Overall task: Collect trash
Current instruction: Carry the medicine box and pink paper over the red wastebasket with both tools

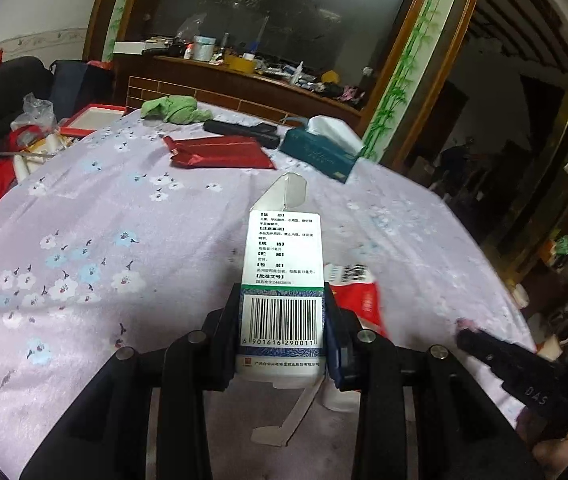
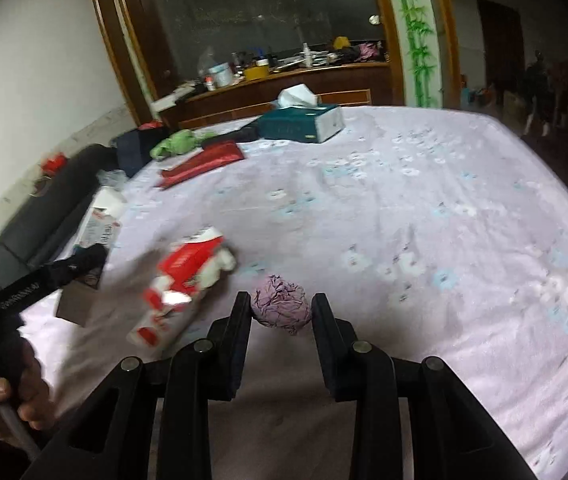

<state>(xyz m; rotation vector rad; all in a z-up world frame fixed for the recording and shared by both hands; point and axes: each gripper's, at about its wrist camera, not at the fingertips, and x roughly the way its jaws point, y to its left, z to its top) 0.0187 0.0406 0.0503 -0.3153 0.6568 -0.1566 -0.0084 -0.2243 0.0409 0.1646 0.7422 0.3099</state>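
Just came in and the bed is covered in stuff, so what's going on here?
Someone is clearing trash off the bedspread with a handheld gripper in each hand. The left gripper is shut on a white medicine box with a barcode, held above the cover. The right gripper is open, its fingers on either side of a crumpled purple paper ball, not yet closed. A torn red and white packet lies just left of the ball, uncollected.
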